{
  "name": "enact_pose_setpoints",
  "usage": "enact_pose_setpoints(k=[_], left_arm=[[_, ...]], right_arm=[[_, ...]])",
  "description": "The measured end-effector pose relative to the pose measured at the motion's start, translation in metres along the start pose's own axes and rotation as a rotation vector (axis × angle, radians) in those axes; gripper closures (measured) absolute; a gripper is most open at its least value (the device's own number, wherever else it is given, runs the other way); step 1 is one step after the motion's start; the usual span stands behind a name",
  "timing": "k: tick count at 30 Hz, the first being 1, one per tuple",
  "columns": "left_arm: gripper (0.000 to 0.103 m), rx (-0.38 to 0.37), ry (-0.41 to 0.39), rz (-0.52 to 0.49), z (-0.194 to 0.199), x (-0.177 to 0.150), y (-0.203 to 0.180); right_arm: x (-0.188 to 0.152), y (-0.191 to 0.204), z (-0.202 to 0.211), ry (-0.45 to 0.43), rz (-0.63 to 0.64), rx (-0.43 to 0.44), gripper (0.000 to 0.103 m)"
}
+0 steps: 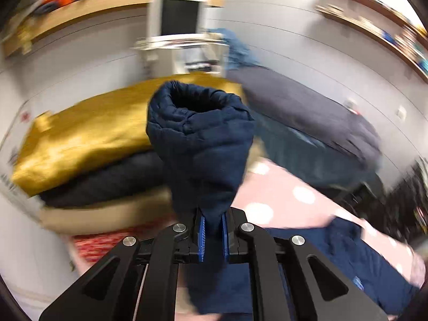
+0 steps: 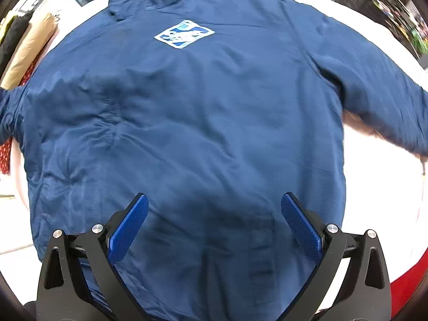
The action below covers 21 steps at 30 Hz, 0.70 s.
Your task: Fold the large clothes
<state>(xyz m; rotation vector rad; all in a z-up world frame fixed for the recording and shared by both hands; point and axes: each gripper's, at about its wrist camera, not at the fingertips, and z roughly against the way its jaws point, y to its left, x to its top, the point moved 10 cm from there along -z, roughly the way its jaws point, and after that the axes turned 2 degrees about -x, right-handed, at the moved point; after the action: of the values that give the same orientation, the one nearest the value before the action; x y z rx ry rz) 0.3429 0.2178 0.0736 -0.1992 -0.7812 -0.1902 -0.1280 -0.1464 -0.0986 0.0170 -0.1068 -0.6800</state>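
A large navy blue jacket (image 2: 200, 123) lies spread back-up on a pale surface, with a white and blue diamond logo (image 2: 184, 34) near its collar. My right gripper (image 2: 214, 200) hangs open straight above the jacket's lower back, nothing between its blue pads (image 2: 128, 230). In the left wrist view my left gripper (image 1: 213, 223) is shut on the jacket's sleeve (image 1: 203, 139), lifted so the round cuff opening faces the camera. The rest of the jacket (image 1: 347, 264) trails down to the lower right on the pink dotted cover (image 1: 283, 200).
A stack of folded clothes with a mustard yellow piece (image 1: 93, 131) on top sits at the left. A dark grey garment (image 1: 307, 107) lies behind on the right. Shelves (image 1: 80, 8) and a white monitor (image 1: 176, 18) line the far wall. Tan and black folded clothes (image 2: 26, 45) lie beside the jacket.
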Motion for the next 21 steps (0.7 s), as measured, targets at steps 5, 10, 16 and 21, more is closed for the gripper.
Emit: enact_pose_setpoints(k=[5, 10, 16, 21], left_arm=[[0.094, -0.225, 0.024, -0.146, -0.008, -0.021, -0.15], [0.094, -0.425, 0.143, -0.282, -0.021, -0.101, -0.291], [0.094, -0.455, 0.346, -0.498, -0.054, -0.251, -0.392], [0.071, -0.386, 0.513, -0.583, -0.085, -0.327, -0.386]], right_arm=[[-0.025, -0.042, -0.001, 0.003, -0.097, -0.008, 0.005], [-0.051, -0.071, -0.006, 0.019, -0.183, -0.014, 0.005], [-0.072, -0.102, 0.003, 0.029, -0.234, -0.028, 0.005], [-0.083, -0.113, 0.003, 0.052, -0.247, -0.028, 0.005]])
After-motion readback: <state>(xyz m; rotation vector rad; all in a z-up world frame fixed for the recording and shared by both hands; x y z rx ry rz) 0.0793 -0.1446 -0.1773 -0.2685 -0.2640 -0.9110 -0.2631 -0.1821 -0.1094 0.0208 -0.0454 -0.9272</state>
